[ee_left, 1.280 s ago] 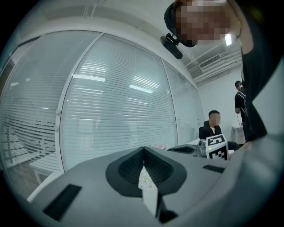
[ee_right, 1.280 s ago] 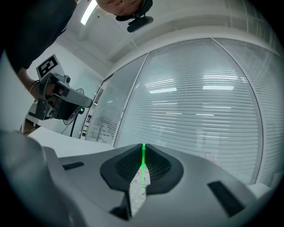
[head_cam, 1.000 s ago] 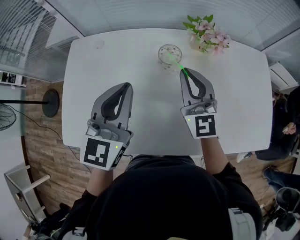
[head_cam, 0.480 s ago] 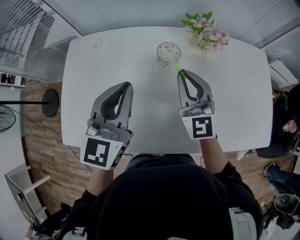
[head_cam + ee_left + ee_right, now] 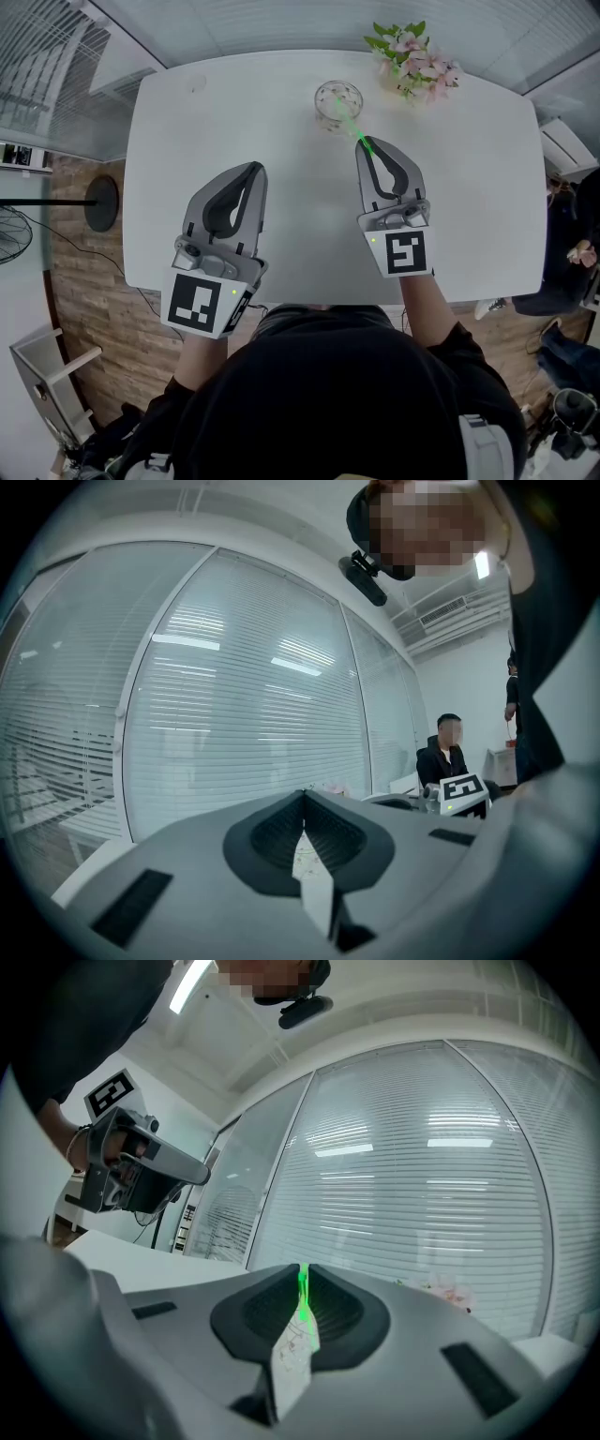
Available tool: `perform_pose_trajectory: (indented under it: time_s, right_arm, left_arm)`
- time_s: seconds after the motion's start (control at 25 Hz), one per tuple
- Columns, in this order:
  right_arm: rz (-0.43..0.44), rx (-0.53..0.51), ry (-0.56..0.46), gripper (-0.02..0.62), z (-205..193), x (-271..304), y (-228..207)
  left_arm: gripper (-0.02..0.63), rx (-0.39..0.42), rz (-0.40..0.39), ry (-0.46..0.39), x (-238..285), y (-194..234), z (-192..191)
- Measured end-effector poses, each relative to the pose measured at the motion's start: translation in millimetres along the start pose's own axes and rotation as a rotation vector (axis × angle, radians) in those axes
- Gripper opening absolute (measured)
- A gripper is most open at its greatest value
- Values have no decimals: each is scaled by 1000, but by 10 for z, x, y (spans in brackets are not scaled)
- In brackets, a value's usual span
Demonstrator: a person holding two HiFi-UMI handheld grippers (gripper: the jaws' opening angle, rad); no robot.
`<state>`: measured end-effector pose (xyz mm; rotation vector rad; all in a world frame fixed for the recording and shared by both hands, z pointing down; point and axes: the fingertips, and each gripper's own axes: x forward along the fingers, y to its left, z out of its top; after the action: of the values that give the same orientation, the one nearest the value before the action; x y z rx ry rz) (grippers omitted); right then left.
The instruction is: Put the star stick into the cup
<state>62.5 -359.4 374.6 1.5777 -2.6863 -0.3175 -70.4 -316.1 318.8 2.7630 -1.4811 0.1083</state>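
Both tongs are clenched: left gripper (image 5: pixel 254 172) on nothing, right gripper (image 5: pixel 366 143) on the star stick (image 5: pixel 350 123), though its jaws have just been eased wider. The stick's tip is lodged in the cup (image 5: pixel 338 101), upper centre; insertion is judged nearly done, and release is called for.

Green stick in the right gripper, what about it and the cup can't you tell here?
- Head view: the thin green stick is too small to show a star. Looking down, whether its tip is inside the clear glass cup or above it cannot be told.
- Right gripper view: the right gripper hides the cup and the stick's far end.
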Motion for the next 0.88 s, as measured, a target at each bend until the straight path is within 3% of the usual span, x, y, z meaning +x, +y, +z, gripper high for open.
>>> perform_pose_trajectory:
  time_s: [0.12,0.88]
  right_arm:
    - [10,15,-7,86,15,6,0]
    - [33,49,-46,160,339,-128,-67]
  left_arm:
    - [14,2,1,-1,1,-9,-4]
    - [14,12,-24,-29,53,-133,102]
